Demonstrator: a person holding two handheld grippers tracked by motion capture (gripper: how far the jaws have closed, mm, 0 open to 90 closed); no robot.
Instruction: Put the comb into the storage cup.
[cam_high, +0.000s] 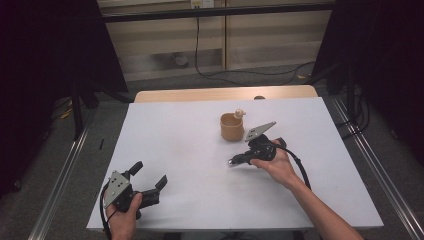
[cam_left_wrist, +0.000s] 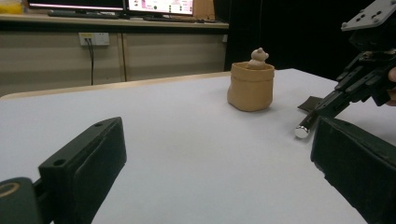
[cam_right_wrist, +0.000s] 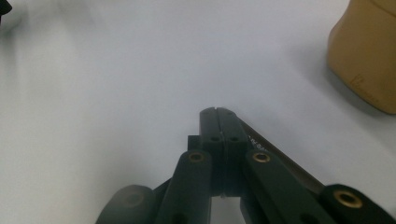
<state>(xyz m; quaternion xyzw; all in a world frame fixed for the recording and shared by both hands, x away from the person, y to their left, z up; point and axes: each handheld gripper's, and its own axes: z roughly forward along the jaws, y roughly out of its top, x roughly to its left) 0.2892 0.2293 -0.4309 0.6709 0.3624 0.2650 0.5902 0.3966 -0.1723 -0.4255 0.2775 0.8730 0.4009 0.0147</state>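
A tan pouch-shaped cup stands upright on the white table top with a small tan bear figure poking out of it. My right gripper lies low just in front of the cup, pointing left, its jaws pressed flat together. A thin dark rod with a silver end runs along its tip; I cannot tell if it is gripped. My left gripper rests open at the table's near left corner, nothing between its pads. From there the cup stands ahead.
The table's far edge is a wooden strip. Metal rails run along both sides on the floor, and a black cable snakes behind the table. Dark curtains hang left and right. The right gripper's cable trails over the table.
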